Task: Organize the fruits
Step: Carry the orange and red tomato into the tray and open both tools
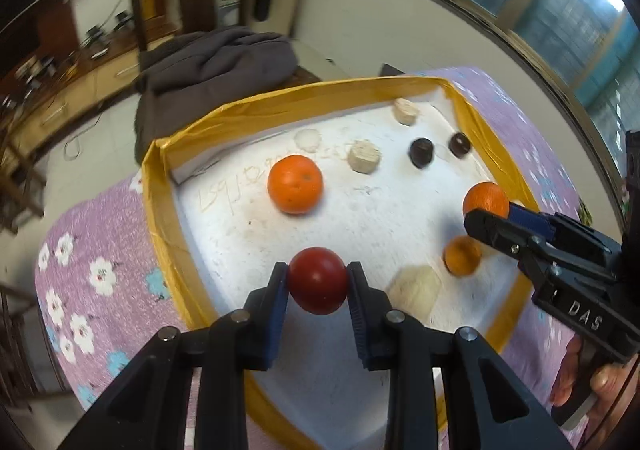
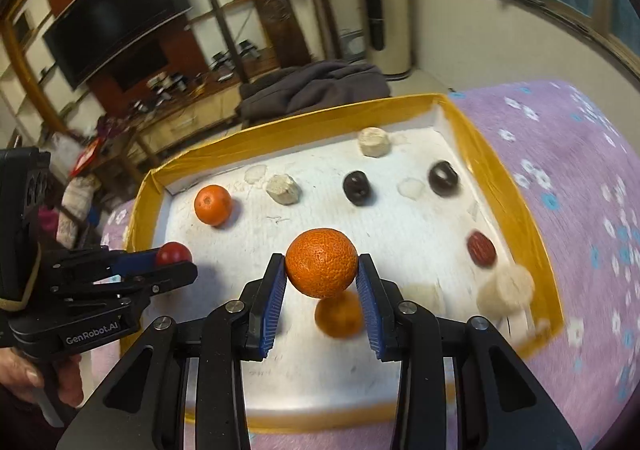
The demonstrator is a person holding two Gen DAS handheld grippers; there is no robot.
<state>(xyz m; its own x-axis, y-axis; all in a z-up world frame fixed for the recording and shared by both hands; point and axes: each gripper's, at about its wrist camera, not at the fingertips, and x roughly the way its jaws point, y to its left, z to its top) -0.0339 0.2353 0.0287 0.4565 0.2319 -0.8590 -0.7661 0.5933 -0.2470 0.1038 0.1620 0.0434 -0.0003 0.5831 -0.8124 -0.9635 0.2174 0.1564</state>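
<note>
Gripping a small red round fruit [image 1: 318, 280] between its blue pads, the left gripper [image 1: 318, 282] hangs above the near part of the white tray [image 1: 256, 242], whose low walls are wrapped in yellow tape. The right gripper [image 2: 322, 274] is clamped on a rough-skinned tangerine [image 2: 322, 262], held clear of the tray floor; directly under it, on the white surface, lies a second small orange fruit [image 2: 339, 314], blurred.

Toward the tray's far left corner sits a larger smooth orange [image 2: 213, 205], resting on the floor and well apart from both grippers. Just beside it, toward the tray's middle, is a pale chunky piece [image 2: 283, 189], and a similar pale piece [image 2: 374, 142] lies near the far wall. Two dark, near-black round fruits [image 2: 357, 187] [image 2: 443, 178] sit between the middle and the far right corner, apart from each other. Close to the right wall lies a wrinkled red date [image 2: 482, 248], and nearer than it, against that same wall, a blurred pale lump [image 2: 506, 290]; what it is I cannot tell.

The tray rests on a purple cloth [image 2: 560, 153] printed with white and blue flowers. Beyond the tray's far wall a grey garment [image 2: 316, 87] is heaped. A hand [image 2: 44, 378] grips the left gripper's handle at the lower left of the right wrist view.
</note>
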